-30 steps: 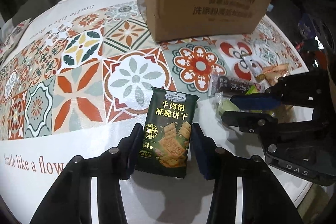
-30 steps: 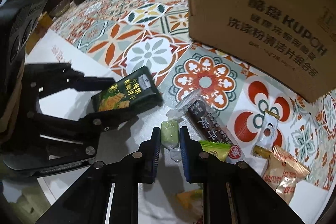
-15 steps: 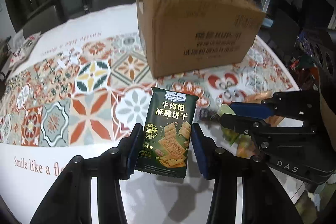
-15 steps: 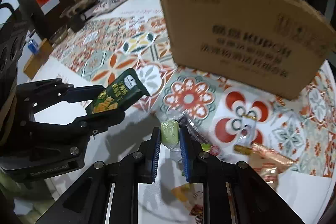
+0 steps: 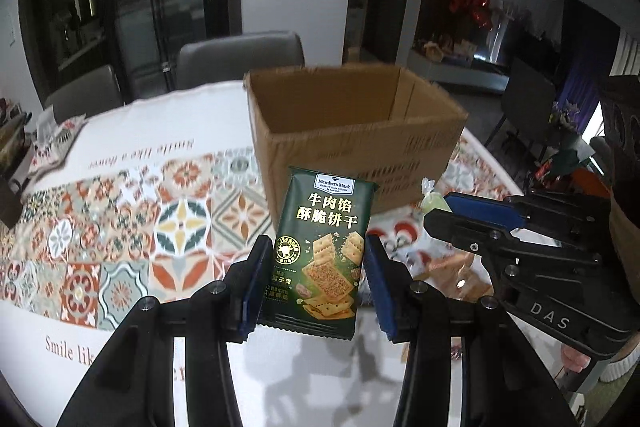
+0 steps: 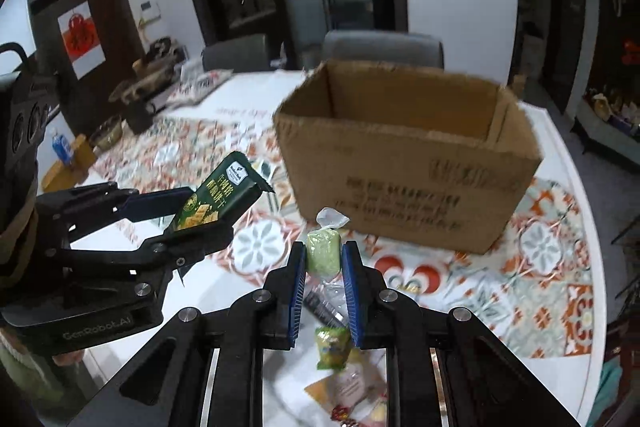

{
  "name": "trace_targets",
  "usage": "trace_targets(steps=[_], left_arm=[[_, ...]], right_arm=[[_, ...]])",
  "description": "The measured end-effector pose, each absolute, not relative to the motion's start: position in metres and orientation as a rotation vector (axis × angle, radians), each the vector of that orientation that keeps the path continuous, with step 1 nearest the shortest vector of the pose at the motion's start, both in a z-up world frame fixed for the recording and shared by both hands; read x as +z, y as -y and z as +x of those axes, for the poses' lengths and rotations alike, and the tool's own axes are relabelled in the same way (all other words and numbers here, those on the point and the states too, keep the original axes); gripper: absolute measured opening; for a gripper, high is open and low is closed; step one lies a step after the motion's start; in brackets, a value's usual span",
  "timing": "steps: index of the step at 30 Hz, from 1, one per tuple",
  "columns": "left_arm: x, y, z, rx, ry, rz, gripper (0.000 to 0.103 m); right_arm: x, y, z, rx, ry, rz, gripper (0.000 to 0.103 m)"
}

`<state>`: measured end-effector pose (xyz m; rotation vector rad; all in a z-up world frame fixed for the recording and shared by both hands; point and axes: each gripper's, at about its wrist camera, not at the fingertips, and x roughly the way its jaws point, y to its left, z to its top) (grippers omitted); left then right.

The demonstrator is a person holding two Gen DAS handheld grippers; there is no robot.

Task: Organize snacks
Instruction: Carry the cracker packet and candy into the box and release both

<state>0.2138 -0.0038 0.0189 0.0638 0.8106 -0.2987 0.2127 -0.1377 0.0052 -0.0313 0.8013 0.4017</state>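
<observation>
My left gripper (image 5: 314, 267) is shut on a dark green cracker packet (image 5: 322, 251) and holds it upright above the table, in front of the open cardboard box (image 5: 356, 131). My right gripper (image 6: 323, 263) is shut on a small pale green wrapped candy (image 6: 322, 253), lifted in front of the box (image 6: 408, 167). In the right wrist view the left gripper (image 6: 208, 211) with the packet (image 6: 214, 197) is at the left. In the left wrist view the right gripper (image 5: 444, 209) with the candy (image 5: 434, 202) is at the right.
Several loose snacks (image 6: 332, 347) lie on the tablecloth (image 6: 552, 247) below my right gripper. Grey chairs (image 5: 240, 55) stand behind the round table. Clutter (image 6: 152, 83) sits at the table's far left edge.
Both grippers have risen from the table with their snacks. The box's open top has come into view and now sits straight ahead.
</observation>
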Motion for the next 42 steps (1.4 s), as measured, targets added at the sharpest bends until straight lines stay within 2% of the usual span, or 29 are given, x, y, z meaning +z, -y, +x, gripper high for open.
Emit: trace_targets(steps=[20, 38, 40, 41, 42], left_arm=[[0.080, 0.029, 0.274, -0.303, -0.706, 0.084, 0.046], [0.072, 0.041, 0.340, -0.277, -0.765, 0.058, 0.046], [0.072, 0.039, 0.346, -0.230, -0.759, 0.052, 0.055], [0.073, 0.038, 0.346, -0.209, -0.752, 0.058, 0.068], [0.073, 0.037, 0.346, -0.192, -0.745, 0.065, 0.070]], right_arm=[[0.067, 0.172, 0.264, 0.311, -0.705, -0.008, 0.020], [0.065, 0.187, 0.322, 0.243, -0.733, 0.003, 0.020], [0.064, 0.188, 0.328, 0.229, -0.734, 0.004, 0.021], [0.064, 0.189, 0.329, 0.223, -0.730, 0.002, 0.025], [0.063, 0.190, 0.330, 0.211, -0.733, 0.000, 0.039]])
